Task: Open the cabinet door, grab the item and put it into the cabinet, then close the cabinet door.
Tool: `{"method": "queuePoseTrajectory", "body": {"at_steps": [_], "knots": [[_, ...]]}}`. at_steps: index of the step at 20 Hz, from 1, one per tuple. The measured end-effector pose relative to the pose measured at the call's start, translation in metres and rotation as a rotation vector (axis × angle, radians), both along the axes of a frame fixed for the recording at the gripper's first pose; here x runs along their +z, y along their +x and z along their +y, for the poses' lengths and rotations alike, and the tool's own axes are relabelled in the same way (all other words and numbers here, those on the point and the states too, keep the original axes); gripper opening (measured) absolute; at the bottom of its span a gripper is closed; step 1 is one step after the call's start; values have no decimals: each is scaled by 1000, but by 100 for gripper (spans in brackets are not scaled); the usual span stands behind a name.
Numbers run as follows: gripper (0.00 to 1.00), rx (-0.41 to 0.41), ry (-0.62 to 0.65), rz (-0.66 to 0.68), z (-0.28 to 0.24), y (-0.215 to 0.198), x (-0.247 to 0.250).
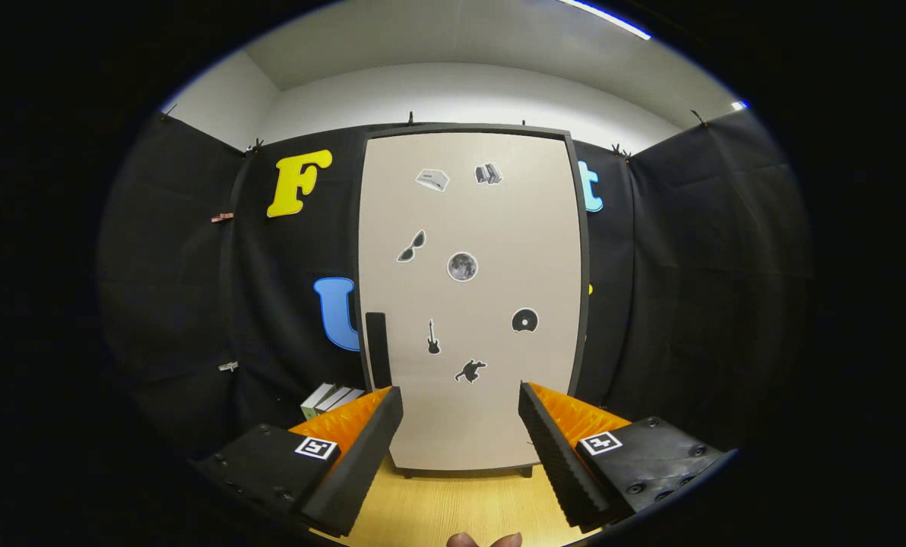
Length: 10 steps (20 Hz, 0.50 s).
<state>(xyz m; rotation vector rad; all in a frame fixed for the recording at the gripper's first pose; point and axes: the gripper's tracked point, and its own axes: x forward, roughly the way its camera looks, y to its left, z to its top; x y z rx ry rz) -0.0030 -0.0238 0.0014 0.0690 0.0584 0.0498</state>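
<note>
A tall cabinet point(472, 304) stands upright on the wooden table, straight ahead of me. Its pale door is shut and carries several small stickers. A dark vertical handle point(378, 349) sits on the door's left edge, low down, just beyond my left finger. Left of the cabinet, behind my left finger, lies a small stack of flat boxes or books point(330, 399), partly hidden. My gripper point(460, 414) is open, its fingers spread wide with nothing between them, a short way in front of the door's lower part.
The wooden table top point(460, 505) runs from the fingers to the cabinet's foot. Black cloth walls close in on the left, right and back. Fingertips of a hand point(483, 540) show at the near edge of the table.
</note>
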Motion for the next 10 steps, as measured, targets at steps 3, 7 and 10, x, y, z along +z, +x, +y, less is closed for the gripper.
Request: {"method": "queuePoseTrajectory", "body": {"at_steps": [3, 7, 10], "knots": [[99, 3, 0, 0, 2, 0, 1], [99, 2, -4, -4, 4, 2, 2], [99, 2, -3, -4, 4, 3, 1]]}}
